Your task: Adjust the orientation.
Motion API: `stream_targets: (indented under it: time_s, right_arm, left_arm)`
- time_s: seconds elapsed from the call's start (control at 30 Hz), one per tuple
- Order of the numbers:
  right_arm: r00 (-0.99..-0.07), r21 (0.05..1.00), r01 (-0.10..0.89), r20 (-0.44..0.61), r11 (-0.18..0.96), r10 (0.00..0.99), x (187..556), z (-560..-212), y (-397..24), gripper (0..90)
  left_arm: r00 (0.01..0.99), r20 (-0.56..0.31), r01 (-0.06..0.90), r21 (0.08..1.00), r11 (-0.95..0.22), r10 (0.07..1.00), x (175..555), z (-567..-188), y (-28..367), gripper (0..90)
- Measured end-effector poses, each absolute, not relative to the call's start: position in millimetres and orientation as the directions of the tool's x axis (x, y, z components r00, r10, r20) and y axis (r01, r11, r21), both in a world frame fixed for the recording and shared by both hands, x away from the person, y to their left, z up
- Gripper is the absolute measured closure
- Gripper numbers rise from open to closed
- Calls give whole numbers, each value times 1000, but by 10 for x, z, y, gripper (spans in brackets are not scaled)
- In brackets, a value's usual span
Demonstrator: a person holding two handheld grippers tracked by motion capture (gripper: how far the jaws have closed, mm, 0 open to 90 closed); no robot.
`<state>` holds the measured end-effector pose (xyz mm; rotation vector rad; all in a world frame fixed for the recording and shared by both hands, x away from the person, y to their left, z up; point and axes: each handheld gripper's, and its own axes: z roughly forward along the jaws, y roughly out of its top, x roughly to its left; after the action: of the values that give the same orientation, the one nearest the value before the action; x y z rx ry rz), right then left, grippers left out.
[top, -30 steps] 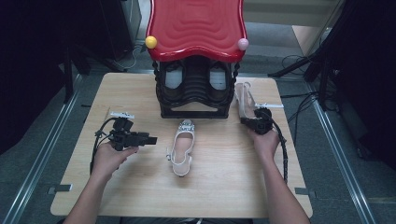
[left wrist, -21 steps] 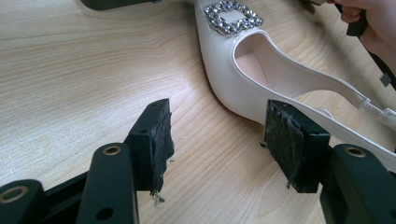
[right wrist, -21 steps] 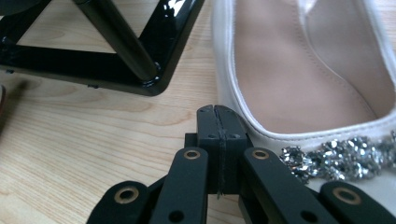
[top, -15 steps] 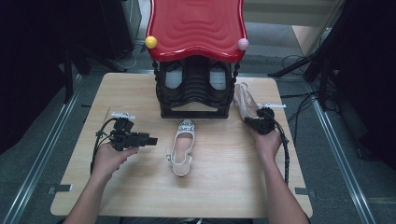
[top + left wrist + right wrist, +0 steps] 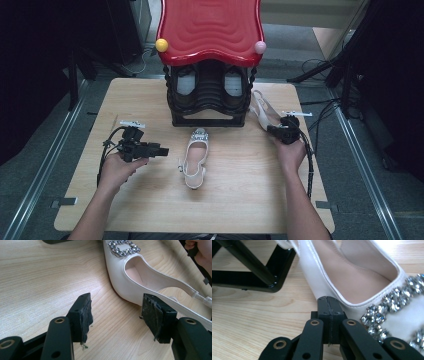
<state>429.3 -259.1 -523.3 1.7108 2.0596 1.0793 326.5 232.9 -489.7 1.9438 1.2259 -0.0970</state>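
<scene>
Shifted slightly at right of frame: right tool (image 5: 276, 131), jaws shut, empty, nudging pale shoe (image 5: 263, 111) beside black rack (image 5: 209, 97). Left tool (image 5: 162, 150) wide open, empty, beside centre shoe (image 5: 194, 159) on worktop (image 5: 240, 190). Likely step: racking shoes. Next: close on centre shoe's side.

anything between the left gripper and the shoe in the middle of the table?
No. In the high view, bare wood separates the left gripper from the shoe; in the left gripper view the jaws stand open, empty.

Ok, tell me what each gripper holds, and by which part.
Nothing is held. The left gripper stands open beside the middle shoe; the right gripper is shut empty against the right shoe.
</scene>
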Motion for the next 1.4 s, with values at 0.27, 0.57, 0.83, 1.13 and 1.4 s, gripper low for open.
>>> stream_targets:
  time_s: [0.27,0.57,0.83,1.13,1.4]
  right_arm:
    - [-226,676,737,260,-10,939,4296,-5228,-2756,900]
    - [-208,684,729,251,-21,945,4318,-5228,-2850,900]
    - [-169,702,710,244,-54,955,4354,-5211,-3024,900]
    - [-205,692,720,283,-51,937,4311,-5111,-2970,900]
    - [-291,689,724,280,20,915,4344,-5123,-2610,900]
  left_arm:
    - [524,-457,782,592,-195,718,3263,-4898,2324,414]
    - [528,-454,782,591,-201,718,3249,-4905,2320,412]
    - [527,-455,784,586,-205,717,3239,-4916,2314,410]
    - [529,-456,784,585,-207,716,3238,-4921,2311,408]
    - [526,-453,783,588,-202,720,3208,-4919,2326,408]
